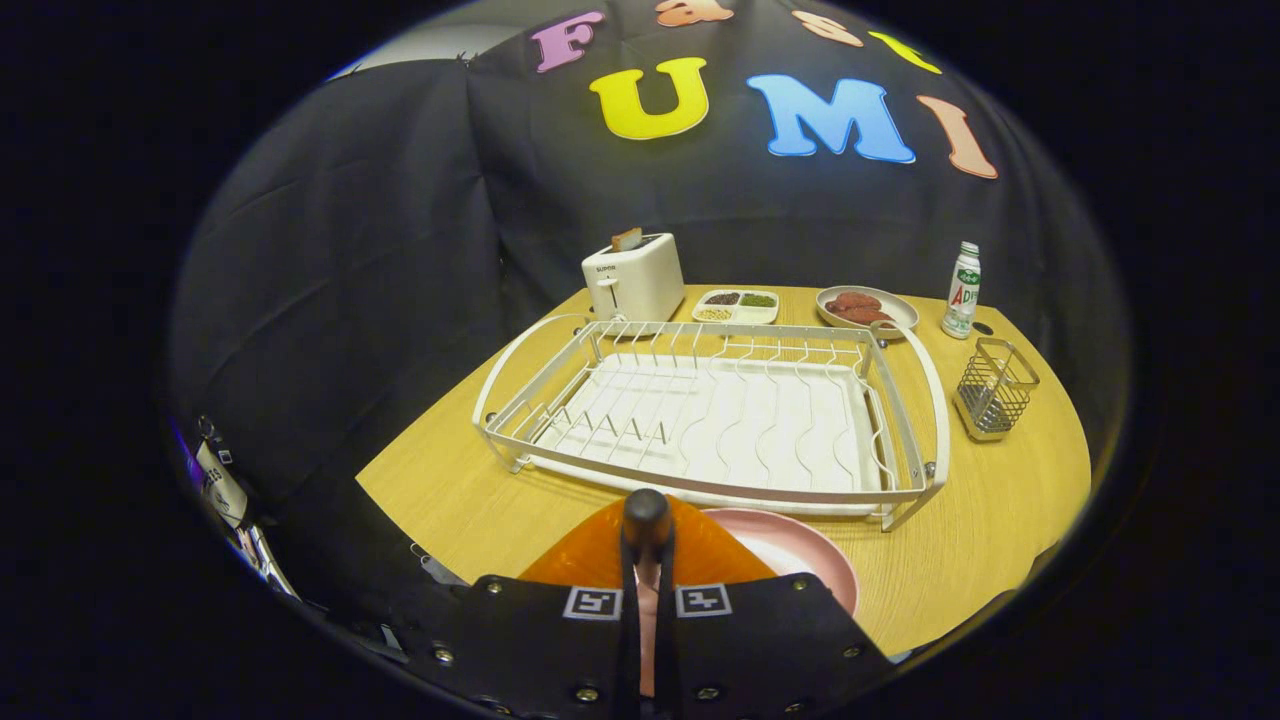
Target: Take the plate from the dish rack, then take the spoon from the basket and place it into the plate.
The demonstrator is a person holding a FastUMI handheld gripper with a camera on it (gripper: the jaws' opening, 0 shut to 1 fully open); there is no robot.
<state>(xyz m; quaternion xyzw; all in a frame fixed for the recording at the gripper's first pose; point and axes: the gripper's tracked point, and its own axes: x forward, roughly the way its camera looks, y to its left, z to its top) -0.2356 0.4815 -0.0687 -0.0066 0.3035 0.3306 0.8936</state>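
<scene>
My gripper (648,545) hangs low over the near side of the wooden table (460,500). Its orange fingers (590,555) are closed on a spoon (647,512), whose black rounded handle end sticks up between them. The spoon's bowl is hidden below the fingers. A pink plate (805,560) lies flat on the table just under and to the right of the fingers, in front of the dish rack. The white wire dish rack (925,400) stands just beyond the fingers with nothing in it. The wire basket (995,390) stands to the rack's right and holds nothing.
Behind the rack stand a white toaster (632,280) with a slice of bread, a divided tray (738,305) of grains, a plate of red food (865,308) and a white bottle (962,290). The table's left edge runs close to the rack.
</scene>
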